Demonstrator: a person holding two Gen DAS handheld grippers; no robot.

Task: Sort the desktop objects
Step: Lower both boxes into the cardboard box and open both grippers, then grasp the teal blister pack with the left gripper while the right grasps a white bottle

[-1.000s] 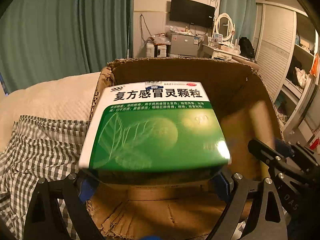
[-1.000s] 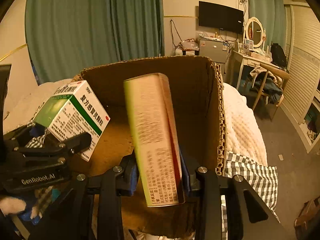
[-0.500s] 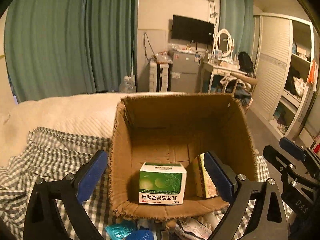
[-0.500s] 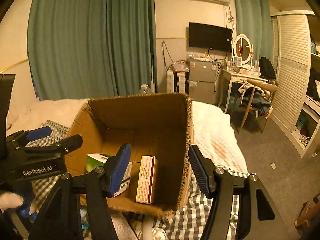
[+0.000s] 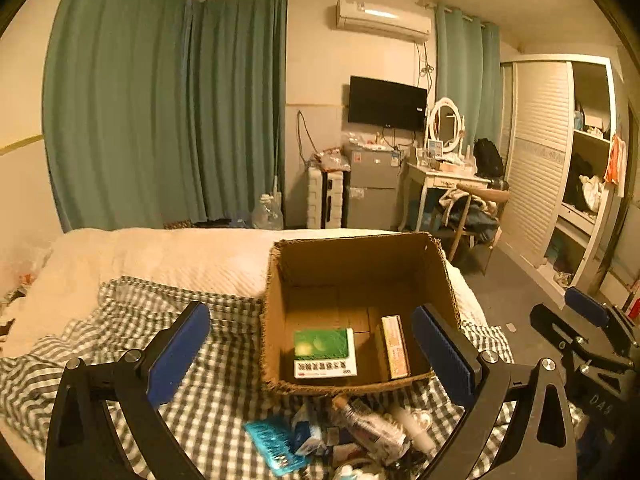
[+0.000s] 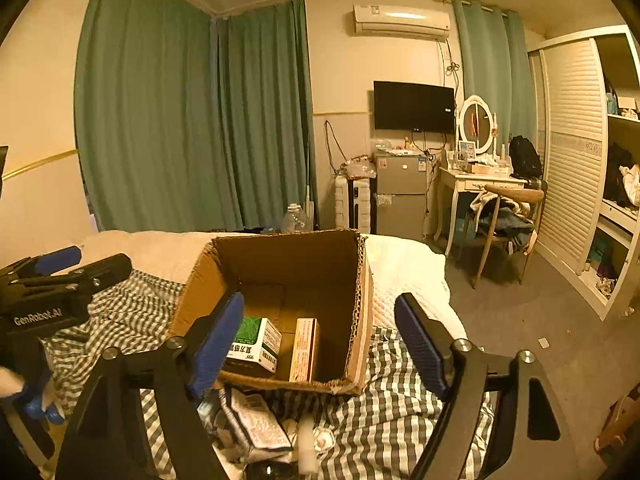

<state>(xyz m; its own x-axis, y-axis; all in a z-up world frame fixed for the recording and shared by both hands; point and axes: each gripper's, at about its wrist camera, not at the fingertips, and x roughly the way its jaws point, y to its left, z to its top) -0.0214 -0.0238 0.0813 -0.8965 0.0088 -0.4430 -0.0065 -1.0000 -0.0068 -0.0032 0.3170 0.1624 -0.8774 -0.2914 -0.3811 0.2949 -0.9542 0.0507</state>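
An open cardboard box (image 5: 276, 320) sits on a grey-and-white checked cloth (image 5: 132, 320) in the lower middle of the left wrist view, and both medicine cartons lie on its floor. The green medicine box (image 5: 324, 352) lies flat at the box's lower left, white label strip towards the camera; the narrow orange-and-white carton (image 5: 395, 346) stands on edge just to its right, a small gap between them. The left gripper (image 5: 312, 354) frames the box from below, jaws spread wide and opening, blue pads apart with nothing clamped — both cartons lie well beyond the pads. In the right wrist view the right gripper (image 6: 320, 344) is likewise opening and empty, its pads flanking the cardboard box (the left pad overlaps the green box's corner in the frame only). At the bottom edge, in front of the box, a loose pile waits on the cloth: a turquoise pill organiser (image 5: 274, 444), a clear plastic bottle (image 5: 372, 428) and crumpled packets (image 6: 256, 424).
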